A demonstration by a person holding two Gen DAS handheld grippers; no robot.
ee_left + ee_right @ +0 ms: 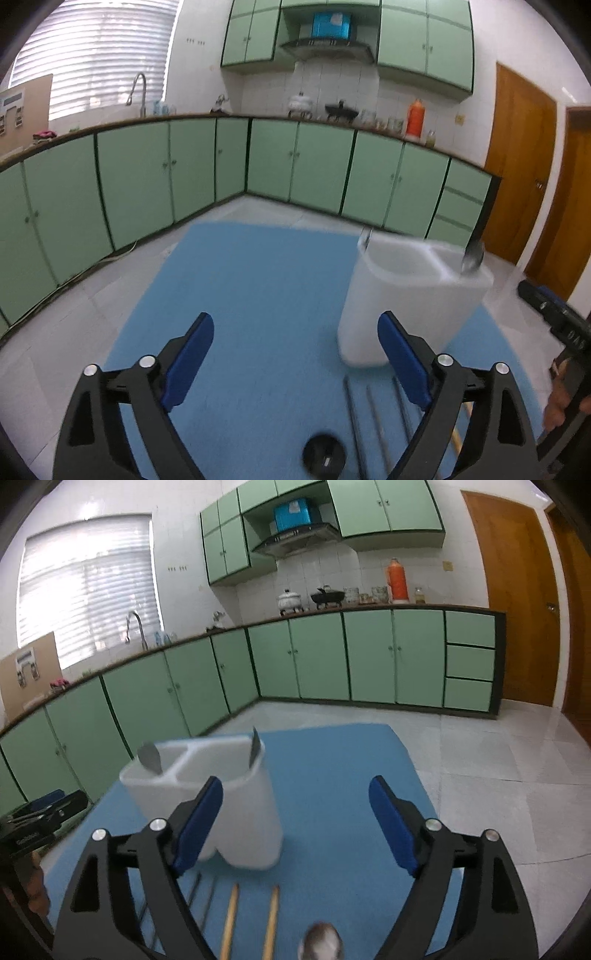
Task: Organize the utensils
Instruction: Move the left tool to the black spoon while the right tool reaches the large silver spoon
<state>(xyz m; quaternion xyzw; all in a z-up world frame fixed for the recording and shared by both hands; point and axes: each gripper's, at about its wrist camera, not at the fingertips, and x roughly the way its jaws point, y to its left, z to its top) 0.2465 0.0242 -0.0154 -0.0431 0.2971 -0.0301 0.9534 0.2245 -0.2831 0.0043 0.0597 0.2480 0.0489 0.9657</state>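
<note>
Currently between picks: both grippers, left gripper [295, 365] and right gripper [295, 827], released and empty; next, wooden chopsticks [251, 923] just before the white holder [236, 812]

Utensil holder on mat, loose utensils in front of it, both grippers behind them.

The holder [207, 805] stands on the mat [332, 775], which lies on the floor [498, 775] of a kitchen with a counter [369, 607] running behind. The holder has two compartments: a spoon [149, 757] stands in one, a second utensil [255, 747] in the other. On the mat, nearer the cameras than the holder, lie metal rods [373, 417] side by side, with two wooden sticks [251, 919] to their right. The left gripper [295, 354] sits left of the holder; the right gripper [295, 819] sits to its right, one finger [199, 823] overlapping it in view.
</note>
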